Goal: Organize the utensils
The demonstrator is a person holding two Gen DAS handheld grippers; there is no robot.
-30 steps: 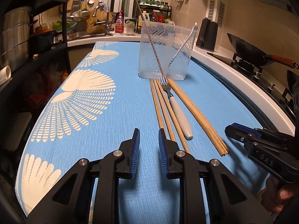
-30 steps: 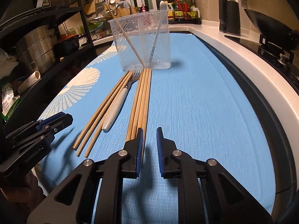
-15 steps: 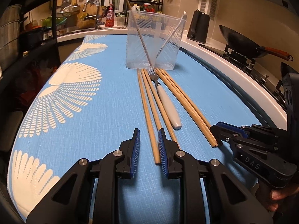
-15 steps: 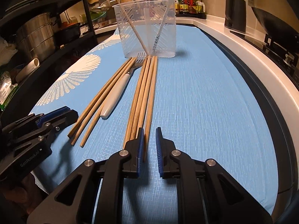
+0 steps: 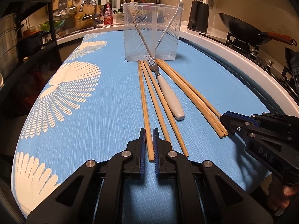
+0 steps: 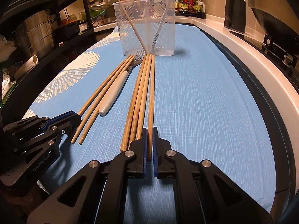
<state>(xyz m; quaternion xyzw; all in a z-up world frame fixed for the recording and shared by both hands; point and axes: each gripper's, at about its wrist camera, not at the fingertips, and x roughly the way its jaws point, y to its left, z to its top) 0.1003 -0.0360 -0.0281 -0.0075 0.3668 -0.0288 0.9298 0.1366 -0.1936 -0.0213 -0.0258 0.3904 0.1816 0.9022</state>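
Fingers first: left gripper (image 5: 148,145) clamped on near end of leftmost chopstick (image 5: 143,100), stick flat on blue cloth (image 5: 104,112). Right gripper (image 6: 149,143) clamped on rightmost chopstick (image 6: 151,93) of other bundle. Fork (image 5: 169,97) btwn bundles. Step: pick-up, both grips made. Next: lift w/o dragging neighbours, tip ends into clear holder (image 5: 152,35) at far end.

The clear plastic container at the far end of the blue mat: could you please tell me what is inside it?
Inside the clear container a wooden chopstick leans one way and a white-handled utensil the other. The ribbed wall blurs the utensil's working end, so its type cannot be told.
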